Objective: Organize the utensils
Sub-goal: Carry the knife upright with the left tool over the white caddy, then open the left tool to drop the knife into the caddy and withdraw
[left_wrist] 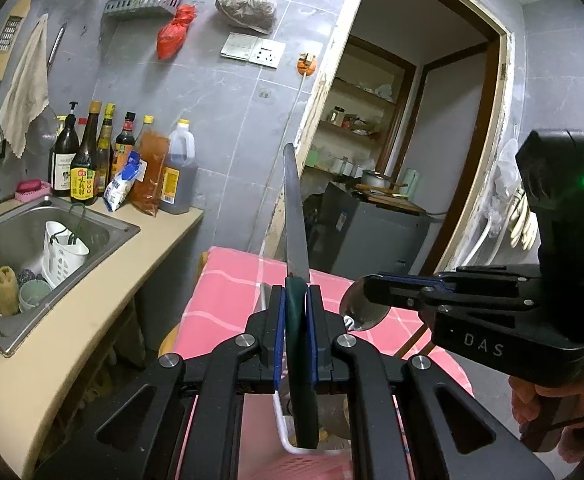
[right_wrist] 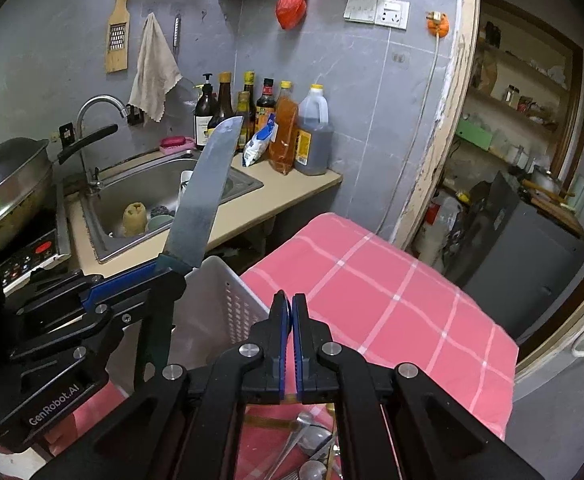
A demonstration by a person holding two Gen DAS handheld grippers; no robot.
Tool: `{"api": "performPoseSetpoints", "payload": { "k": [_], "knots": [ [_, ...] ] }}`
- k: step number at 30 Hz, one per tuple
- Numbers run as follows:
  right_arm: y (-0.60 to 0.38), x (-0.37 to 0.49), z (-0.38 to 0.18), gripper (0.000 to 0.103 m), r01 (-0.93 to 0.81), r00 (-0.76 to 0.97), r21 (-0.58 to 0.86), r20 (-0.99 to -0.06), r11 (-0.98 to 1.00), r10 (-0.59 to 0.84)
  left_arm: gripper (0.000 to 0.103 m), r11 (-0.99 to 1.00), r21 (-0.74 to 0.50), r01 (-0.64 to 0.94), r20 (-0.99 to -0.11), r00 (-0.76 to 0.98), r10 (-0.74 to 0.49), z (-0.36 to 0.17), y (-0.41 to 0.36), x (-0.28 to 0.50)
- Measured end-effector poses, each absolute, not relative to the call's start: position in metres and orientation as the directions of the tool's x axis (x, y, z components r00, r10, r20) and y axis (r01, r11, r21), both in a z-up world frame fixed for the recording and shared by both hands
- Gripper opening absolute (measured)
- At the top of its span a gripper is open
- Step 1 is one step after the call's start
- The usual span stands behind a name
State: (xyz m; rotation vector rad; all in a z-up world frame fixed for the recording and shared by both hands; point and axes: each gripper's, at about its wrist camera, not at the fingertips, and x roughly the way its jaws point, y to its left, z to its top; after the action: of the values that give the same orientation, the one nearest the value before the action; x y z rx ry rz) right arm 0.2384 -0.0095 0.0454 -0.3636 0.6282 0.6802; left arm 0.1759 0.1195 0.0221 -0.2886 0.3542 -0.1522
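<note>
My left gripper (left_wrist: 295, 294) is shut on the dark green handle of a long kitchen knife (left_wrist: 294, 208), blade pointing up and away; it also shows in the right wrist view (right_wrist: 201, 196), held above a white perforated basket (right_wrist: 227, 300). My right gripper (right_wrist: 290, 300) is shut on a metal spoon, seen only edge-on between its pads here; the spoon's bowl (left_wrist: 362, 308) shows in the left wrist view, in the right gripper (left_wrist: 376, 286). Several spoons (right_wrist: 312, 440) lie on the pink checked cloth (right_wrist: 372, 288) below the right gripper.
A steel sink (right_wrist: 139, 196) with a white holder (left_wrist: 61, 252), loofah and cup is at the left. Sauce bottles (right_wrist: 267, 120) stand on the beige counter. A wok (right_wrist: 7, 176) sits on an induction stove. A doorway (left_wrist: 404, 140) opens to a storeroom.
</note>
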Motion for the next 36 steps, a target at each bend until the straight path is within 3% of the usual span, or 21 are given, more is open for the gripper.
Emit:
{"api": "performPoseSetpoints", "payload": {
  "k": [3, 6, 12, 15, 24, 25, 26, 27, 28, 32, 36],
  "knots": [
    [-0.013, 0.239, 0.046, 0.007, -0.679, 0.594, -0.081, -0.644, 0.729, 0.482, 0.008, 0.945, -0.315, 0.090, -0.324, 0.926, -0.196, 0.021, 0.123, 0.176],
    [-0.019, 0.239, 0.049, 0.017, -0.681, 0.588, -0.050, -0.632, 0.731, 0.505, 0.008, 0.947, -0.309, 0.085, -0.332, 0.924, -0.191, 0.021, 0.122, 0.177],
    [-0.031, 0.241, 0.055, 0.017, -0.658, 0.599, -0.002, -0.607, 0.753, 0.522, 0.008, 0.962, -0.251, 0.110, -0.349, 0.916, -0.196, 0.019, 0.110, 0.176],
    [-0.039, 0.240, 0.060, 0.024, -0.639, 0.614, 0.017, -0.590, 0.769, 0.523, 0.008, 0.960, -0.258, 0.112, -0.355, 0.913, -0.202, 0.016, 0.108, 0.175],
    [-0.071, 0.231, 0.070, 0.025, -0.590, 0.654, 0.061, -0.549, 0.805, 0.521, 0.008, 0.961, -0.256, 0.106, -0.347, 0.918, -0.194, 0.018, 0.102, 0.167],
    [-0.076, 0.228, 0.071, 0.028, -0.583, 0.663, 0.063, -0.539, 0.810, 0.519, 0.008, 0.961, -0.255, 0.108, -0.342, 0.919, -0.194, 0.020, 0.101, 0.164],
    [-0.084, 0.223, 0.073, 0.039, -0.573, 0.677, 0.066, -0.524, 0.817, 0.516, 0.009, 0.961, -0.252, 0.112, -0.336, 0.921, -0.195, 0.022, 0.099, 0.161],
    [-0.090, 0.219, 0.074, 0.048, -0.561, 0.692, 0.066, -0.510, 0.825, 0.512, 0.010, 0.962, -0.249, 0.115, -0.333, 0.922, -0.196, 0.024, 0.097, 0.157],
    [-0.099, 0.214, 0.075, 0.050, -0.544, 0.712, 0.068, -0.490, 0.836, 0.503, 0.012, 0.962, -0.245, 0.120, -0.328, 0.923, -0.199, 0.026, 0.095, 0.154],
    [-0.132, 0.195, 0.069, 0.059, -0.487, 0.757, 0.102, -0.446, 0.867, 0.478, 0.040, 0.964, -0.230, 0.132, -0.307, 0.930, -0.200, 0.034, 0.082, 0.139],
    [-0.161, 0.178, 0.054, 0.068, -0.434, 0.781, 0.119, -0.444, 0.893, 0.439, 0.041, 0.964, -0.216, 0.155, -0.327, 0.919, -0.221, 0.034, 0.065, 0.127]
  ]
}}
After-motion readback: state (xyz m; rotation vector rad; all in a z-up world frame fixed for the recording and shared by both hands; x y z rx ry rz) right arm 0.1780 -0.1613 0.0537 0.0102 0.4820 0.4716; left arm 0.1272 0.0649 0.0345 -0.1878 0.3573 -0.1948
